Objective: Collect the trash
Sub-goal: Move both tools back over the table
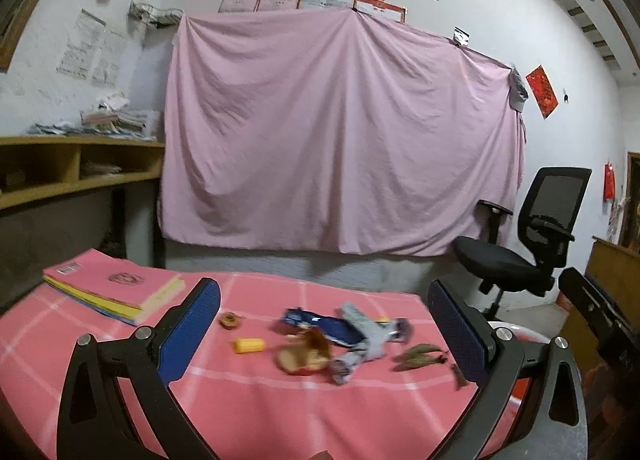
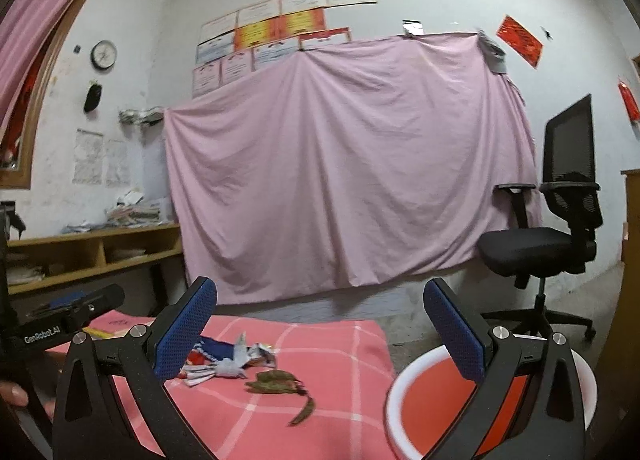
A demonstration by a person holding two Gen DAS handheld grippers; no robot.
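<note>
Trash lies scattered on the pink checked tablecloth (image 1: 120,380): a blue wrapper (image 1: 320,326), a grey crumpled wrapper (image 1: 366,340) lying across it with its long axis running from near-left to far-right, a yellow piece (image 1: 249,345), a small brown bit (image 1: 229,320), a round brown scrap (image 1: 304,358) and dried leaves (image 1: 418,356) nearest the table's right edge. Pink books (image 1: 116,290) are stacked at the far left corner. Beside that right edge, lower down, sits a red basin with a white rim (image 2: 432,408). An office chair (image 1: 532,244) stands beyond. Both the left gripper (image 1: 324,334) and right gripper (image 2: 320,330) are spread wide with nothing between their blue pads.
</note>
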